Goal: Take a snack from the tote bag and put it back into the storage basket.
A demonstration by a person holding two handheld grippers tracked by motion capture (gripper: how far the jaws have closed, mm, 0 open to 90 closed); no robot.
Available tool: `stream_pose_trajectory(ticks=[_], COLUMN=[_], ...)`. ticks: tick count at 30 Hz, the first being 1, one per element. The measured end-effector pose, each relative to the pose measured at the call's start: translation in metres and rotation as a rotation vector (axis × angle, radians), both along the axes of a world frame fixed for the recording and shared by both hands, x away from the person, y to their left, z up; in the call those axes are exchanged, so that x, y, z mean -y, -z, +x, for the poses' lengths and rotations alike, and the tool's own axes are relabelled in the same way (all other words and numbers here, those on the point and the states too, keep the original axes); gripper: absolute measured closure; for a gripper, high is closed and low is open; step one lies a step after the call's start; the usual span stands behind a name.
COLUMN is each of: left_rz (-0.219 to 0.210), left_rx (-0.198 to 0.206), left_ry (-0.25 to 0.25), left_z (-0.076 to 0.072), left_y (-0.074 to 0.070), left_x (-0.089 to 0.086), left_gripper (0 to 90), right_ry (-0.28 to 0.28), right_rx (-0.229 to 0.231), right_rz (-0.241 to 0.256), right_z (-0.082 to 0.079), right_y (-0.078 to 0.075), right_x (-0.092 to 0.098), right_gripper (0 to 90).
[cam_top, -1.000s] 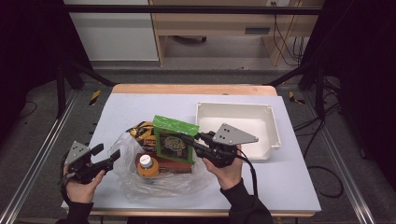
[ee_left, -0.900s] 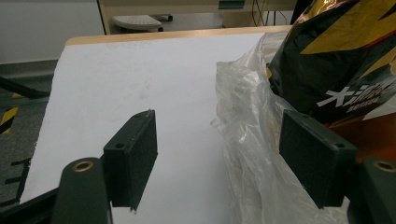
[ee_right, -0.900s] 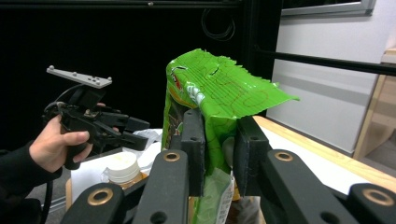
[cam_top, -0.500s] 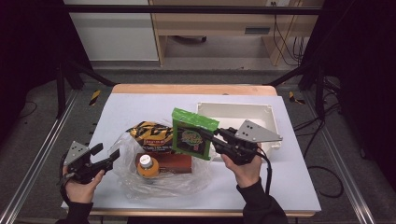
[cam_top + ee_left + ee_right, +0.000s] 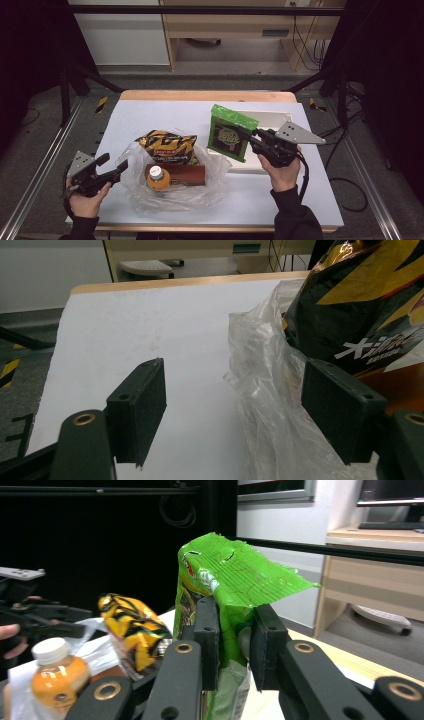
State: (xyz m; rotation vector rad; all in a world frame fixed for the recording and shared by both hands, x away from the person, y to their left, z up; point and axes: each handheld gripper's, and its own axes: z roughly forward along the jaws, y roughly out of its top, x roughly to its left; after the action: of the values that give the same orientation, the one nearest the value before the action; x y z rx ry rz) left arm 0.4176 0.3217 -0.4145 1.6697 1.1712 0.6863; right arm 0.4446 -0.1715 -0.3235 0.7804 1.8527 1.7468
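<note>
My right gripper (image 5: pixel 248 136) is shut on a green snack bag (image 5: pixel 229 132) and holds it in the air over the left edge of the white tray (image 5: pixel 272 120). Its jaws pinch the green snack bag (image 5: pixel 227 587) just below the crimped top. A clear plastic bag (image 5: pixel 170 182) lies open on the white table and holds a black and yellow chip bag (image 5: pixel 167 147), an orange-filled bottle (image 5: pixel 157 177) and a brown packet (image 5: pixel 182 174). At that plastic bag's left edge my left gripper (image 5: pixel 114 165) is open, with the plastic bag (image 5: pixel 265 390) film reaching in front of its right jaw.
The white tray stands at the table's right, behind the lifted green bag. Metal frame rails run along both sides of the table (image 5: pixel 150 112). A wooden desk and cables sit beyond the far edge.
My right gripper has lifted the green snack bag out of the plastic bag and carried it right, toward the white tray. The left gripper has stayed at the plastic bag's left edge.
</note>
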Motion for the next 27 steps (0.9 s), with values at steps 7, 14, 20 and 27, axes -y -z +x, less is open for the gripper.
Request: stream_pose_trajectory(ticks=[7,14,20,27], left_rz=[0.003,0.004,0.005,0.004], left_rx=[-0.001,-0.004,-0.004,-0.005], left_ry=[0.003,0.003,0.002,0.002], left_z=[0.0,0.001,0.001,0.001], left_y=[0.0,0.001,0.001,0.001], left_x=[0.001,0.001,0.0,0.001], left_gripper=[25.0,24.9,24.9,24.9], right_ry=[0.046,0.09,0.123,0.143], right_rx=[-0.019,-0.043,-0.061,-0.083], right_rz=[-0.005,-0.01,-0.029,-0.053], right_z=[0.016,0.037,0.054,0.074], right_y=[0.003,0.01,0.017,0.029], right_x=[0.011,0.017,0.019,0.016], right_gripper=[76.7,76.7,76.7,76.7])
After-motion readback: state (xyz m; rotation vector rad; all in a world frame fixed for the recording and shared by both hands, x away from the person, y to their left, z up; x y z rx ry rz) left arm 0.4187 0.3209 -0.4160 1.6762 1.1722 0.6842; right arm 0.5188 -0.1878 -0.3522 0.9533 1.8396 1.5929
